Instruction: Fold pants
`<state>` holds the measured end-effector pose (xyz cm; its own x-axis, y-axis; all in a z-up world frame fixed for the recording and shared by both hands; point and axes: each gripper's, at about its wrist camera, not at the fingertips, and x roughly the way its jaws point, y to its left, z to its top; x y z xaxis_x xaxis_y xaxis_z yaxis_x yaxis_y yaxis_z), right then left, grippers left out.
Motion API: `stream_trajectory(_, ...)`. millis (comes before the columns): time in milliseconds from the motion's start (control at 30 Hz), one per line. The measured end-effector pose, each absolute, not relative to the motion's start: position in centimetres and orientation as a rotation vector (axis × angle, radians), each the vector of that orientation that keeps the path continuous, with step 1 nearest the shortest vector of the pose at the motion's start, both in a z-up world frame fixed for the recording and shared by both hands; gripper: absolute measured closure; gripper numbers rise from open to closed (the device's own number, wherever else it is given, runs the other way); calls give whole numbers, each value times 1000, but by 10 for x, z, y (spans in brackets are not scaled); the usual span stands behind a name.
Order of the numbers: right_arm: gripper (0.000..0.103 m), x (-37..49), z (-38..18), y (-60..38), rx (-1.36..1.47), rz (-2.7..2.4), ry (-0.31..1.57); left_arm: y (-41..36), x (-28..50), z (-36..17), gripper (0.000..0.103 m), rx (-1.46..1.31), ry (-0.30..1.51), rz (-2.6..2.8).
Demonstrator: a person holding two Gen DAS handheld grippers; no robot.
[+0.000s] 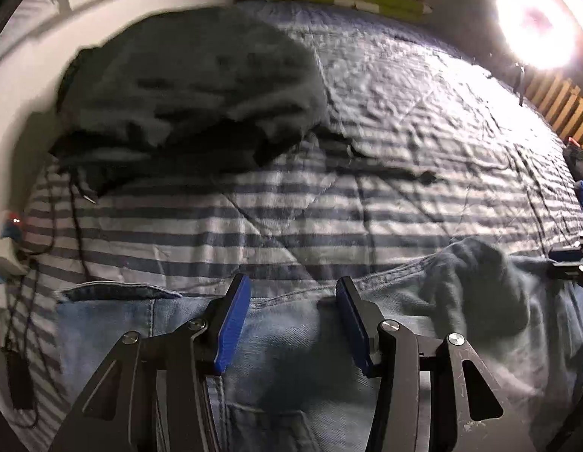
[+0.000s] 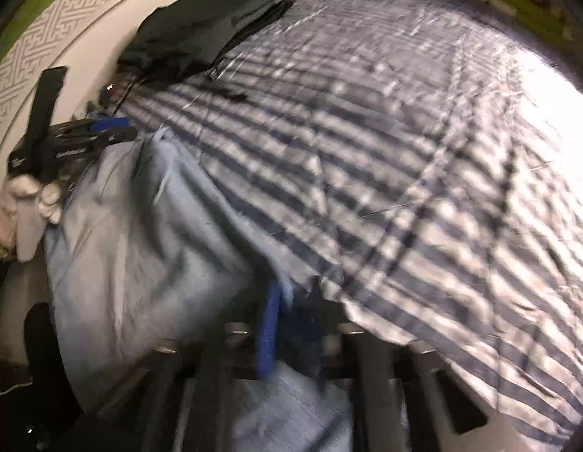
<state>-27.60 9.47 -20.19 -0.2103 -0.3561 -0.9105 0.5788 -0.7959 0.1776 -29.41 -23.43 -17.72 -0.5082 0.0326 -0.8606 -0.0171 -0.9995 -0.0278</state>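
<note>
Light blue jeans [image 1: 291, 342] lie on a striped quilt [image 1: 253, 218], waistband toward the far side. My left gripper [image 1: 291, 282] hangs open just above the waistband, its blue pads [image 1: 233, 324] spread apart with nothing pinched. In the right wrist view the jeans [image 2: 140, 233] are bunched at the left. My right gripper [image 2: 289, 301] sits at their edge with denim between its narrow-set fingers. Blur hides whether the blue pad [image 2: 268, 333] presses on it. A white-gloved hand [image 2: 27, 196] holds the left gripper [image 2: 84, 139] at the far left.
A dark garment [image 1: 189, 86] is heaped at the quilt's far left, beside a white wall. A dark cloth lump [image 1: 476, 290] lies on the jeans at the right. Cables [image 1: 16, 339] hang at the left bed edge. A bright lamp [image 1: 536, 22] glares at the top right.
</note>
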Motion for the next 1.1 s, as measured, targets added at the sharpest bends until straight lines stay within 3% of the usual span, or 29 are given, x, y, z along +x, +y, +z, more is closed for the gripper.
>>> stream_trajectory(33, 66, -272, -193, 101, 1429, -2075, 259, -229, -290, -170, 53, -1511, -34, 2707)
stream_trajectory(300, 64, -199, -132, 258, 1355, -2366, -113, -148, -217, -145, 53, -1363, -99, 2442)
stream_trajectory(433, 64, -141, -125, 356, 1429, -2537, -323, -102, -198, -177, 53, -1442, -3, 2341)
stream_trajectory(500, 64, -107, -123, 404, 1468, -2665, -364, -83, -193, -204, 53, -1526, 181, 2330)
stream_trajectory(567, 64, -79, -125, 447, 1526, -2743, -432, -67, -181, -210, 47, -1447, 380, 2387)
stream_trajectory(667, 64, -30, -131, 508, 1576, -2827, -603, -62, -183, -204, 48, -1519, 327, 2392)
stream_trajectory(900, 61, 38, -162, 595, 1568, -2830, -1041, -6, -157, -161, 48, -1372, 338, 2348)
stream_trajectory(1100, 54, 37, -181, 618, 1500, -2775, -1157, 66, -146, -149, 48, -1314, 393, 2230)
